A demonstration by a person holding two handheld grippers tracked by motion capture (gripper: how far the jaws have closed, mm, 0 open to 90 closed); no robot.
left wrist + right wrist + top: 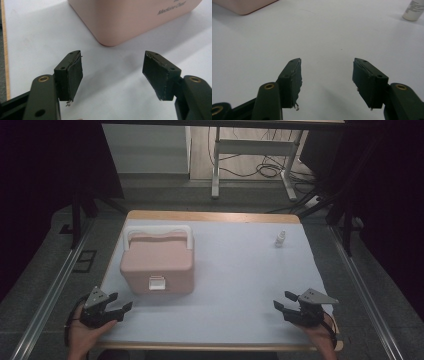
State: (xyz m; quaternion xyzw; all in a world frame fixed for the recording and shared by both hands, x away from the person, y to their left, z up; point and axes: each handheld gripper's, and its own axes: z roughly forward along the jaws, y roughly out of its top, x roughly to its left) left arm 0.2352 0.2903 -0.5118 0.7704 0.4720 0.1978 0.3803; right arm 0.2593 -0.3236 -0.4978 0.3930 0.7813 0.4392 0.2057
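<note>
A pink box with a white handle and a white front latch sat closed on the left half of the white table. Its side read "Medicine Chest". A small white bottle stood upright near the far right corner, well apart from the box. Cables lay on the floor beyond.

I read this as a lab: desk boxed by black curtains, floor cables at 12 o'clock.

Overhead view; two close tabletop views
</note>
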